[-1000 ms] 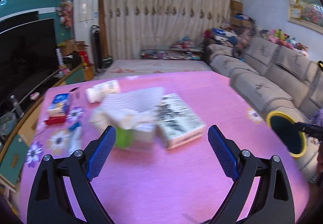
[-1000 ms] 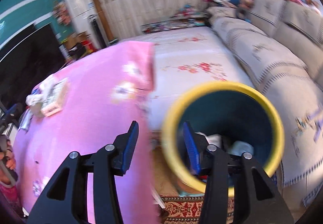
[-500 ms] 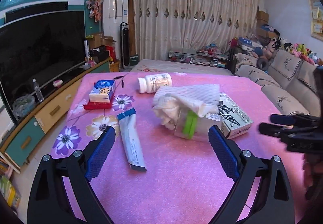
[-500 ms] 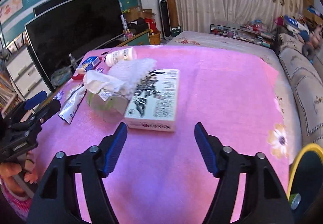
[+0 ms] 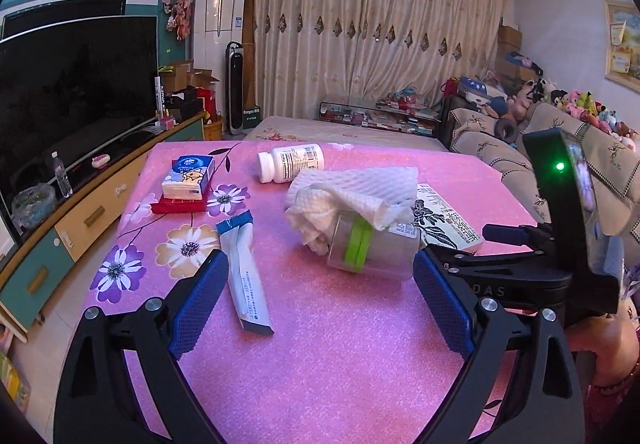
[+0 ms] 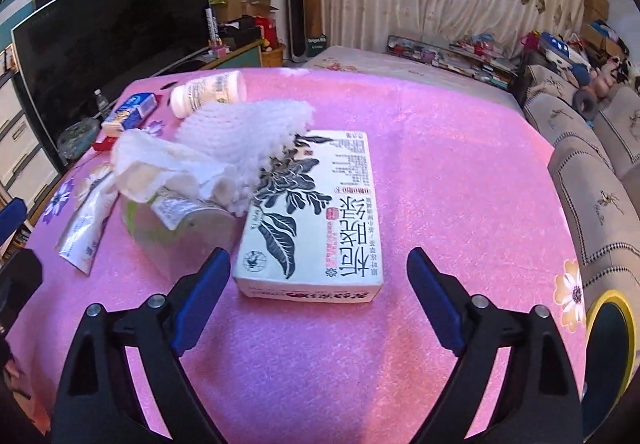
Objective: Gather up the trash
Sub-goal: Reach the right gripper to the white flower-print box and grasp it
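On the pink table (image 5: 320, 344) lie a clear plastic cup with a green band (image 5: 370, 250), crumpled white tissue (image 5: 320, 210) and white foam netting (image 5: 368, 180) over it. A white box with black flower print (image 6: 314, 216) lies beside them, straight ahead of my right gripper (image 6: 318, 298), which is open and empty. My left gripper (image 5: 320, 308) is open and empty, just short of the cup. A blue-and-white wrapper (image 5: 244, 276) lies by its left finger. The yellow-rimmed bin (image 6: 610, 336) stands off the table's right edge.
A white pill bottle (image 5: 290, 163) lies at the far side. A blue tissue pack (image 5: 188, 177) sits on a red box (image 5: 180, 206) at the left. A TV (image 5: 68, 92) on a cabinet stands left; a sofa (image 6: 592, 148) runs along the right.
The right gripper swung from the bin to the table, let go and opened, now close before the flower-print box. The left gripper moved closer to the cup and tissue.
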`<state>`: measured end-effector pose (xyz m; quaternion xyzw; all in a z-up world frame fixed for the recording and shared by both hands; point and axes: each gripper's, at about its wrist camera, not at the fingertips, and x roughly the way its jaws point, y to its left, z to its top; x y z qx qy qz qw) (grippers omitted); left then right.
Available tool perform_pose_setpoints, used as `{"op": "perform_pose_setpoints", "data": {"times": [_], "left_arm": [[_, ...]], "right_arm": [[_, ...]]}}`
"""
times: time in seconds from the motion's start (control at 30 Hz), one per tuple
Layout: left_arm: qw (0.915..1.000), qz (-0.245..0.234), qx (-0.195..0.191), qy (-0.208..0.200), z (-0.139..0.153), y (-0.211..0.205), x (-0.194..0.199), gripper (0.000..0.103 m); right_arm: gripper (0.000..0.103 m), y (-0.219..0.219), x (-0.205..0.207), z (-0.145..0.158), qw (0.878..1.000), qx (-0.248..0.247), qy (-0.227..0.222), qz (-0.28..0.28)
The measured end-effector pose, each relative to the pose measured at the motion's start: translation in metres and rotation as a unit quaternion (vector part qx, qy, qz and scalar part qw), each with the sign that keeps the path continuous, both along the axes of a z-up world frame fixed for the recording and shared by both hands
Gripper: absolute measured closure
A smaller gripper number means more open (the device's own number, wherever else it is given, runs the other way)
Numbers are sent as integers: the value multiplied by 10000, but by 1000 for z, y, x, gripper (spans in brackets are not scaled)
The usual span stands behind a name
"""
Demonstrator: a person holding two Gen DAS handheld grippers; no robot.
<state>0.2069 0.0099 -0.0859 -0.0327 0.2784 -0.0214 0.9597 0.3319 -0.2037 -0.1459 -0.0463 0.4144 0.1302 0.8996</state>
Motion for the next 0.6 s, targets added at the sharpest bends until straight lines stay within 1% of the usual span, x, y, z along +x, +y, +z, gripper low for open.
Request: {"op": "perform_pose_setpoints", "data": {"times": [0.2, 0.27, 0.4, 0.5, 0.6], "left_arm": [[10000, -42, 14, 36, -2, -2, 0, 11], [10000, -42, 38, 46, -3, -3, 1, 11], [10000, -42, 26, 75, -5, -3, 2, 11], [10000, -43, 37, 75, -5, -4, 2, 11], [9999, -45, 27, 96, -6, -3, 2, 11]], "right_arm": [[18, 12, 9, -11, 9999, -44, 120, 55], [20, 16, 11, -14, 9998, -42, 198, 47], [34, 12, 12, -16, 9997, 16, 253, -19], [34, 4, 8, -13, 9994, 183, 270, -70], [34, -8, -4, -4, 9994, 273, 170, -88]]}}
